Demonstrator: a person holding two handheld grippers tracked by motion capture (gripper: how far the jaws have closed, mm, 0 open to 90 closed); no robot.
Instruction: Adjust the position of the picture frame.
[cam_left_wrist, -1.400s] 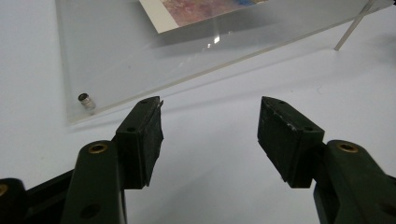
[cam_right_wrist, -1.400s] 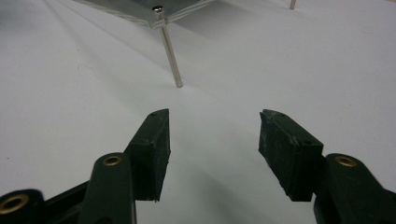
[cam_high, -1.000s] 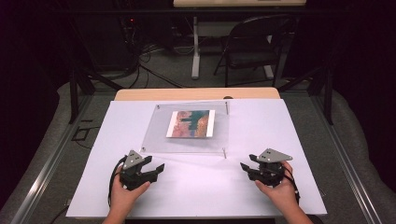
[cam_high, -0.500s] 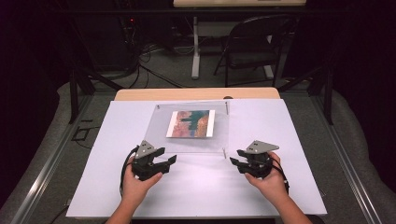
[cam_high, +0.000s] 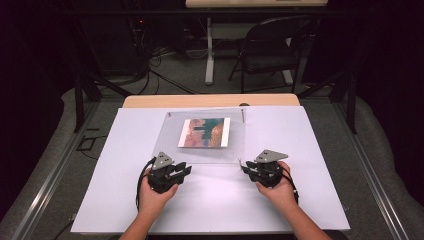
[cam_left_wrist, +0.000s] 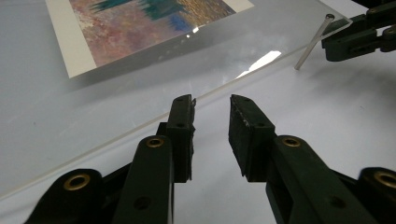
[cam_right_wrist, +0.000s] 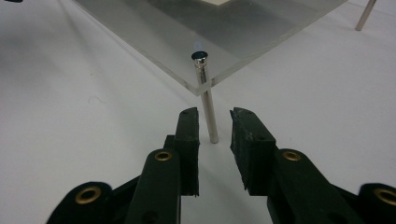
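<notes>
We see a clear acrylic sheet (cam_high: 200, 145) lying on the white counter (cam_high: 310, 200), raised on thin metal posts at its corners, with a colourful print (cam_high: 204, 132) under it; the posts keep the sheet off the surface, so each corner offers something to take hold of. We have both tools at its near edge. The left tool (cam_high: 181, 171) sits at about seven o'clock from the print, the right tool (cam_high: 246, 169) at about five o'clock, one per near corner, which suits working on the sheet evenly from both sides.

Both tools have just been narrowing their jaws, yet a gap remains and nothing is pinched. In the right gripper view the corner post (cam_right_wrist: 208, 105) stands just ahead of the right tool (cam_right_wrist: 214, 114), at twelve o'clock, not yet between the pads. In the left gripper view the left tool (cam_left_wrist: 211, 100) points at the sheet's bare edge (cam_left_wrist: 154, 122).

The high view gives us the whole layout; the gripper views alone reveal the post's dark cap (cam_right_wrist: 200, 55) and the sheet's thickness.
</notes>
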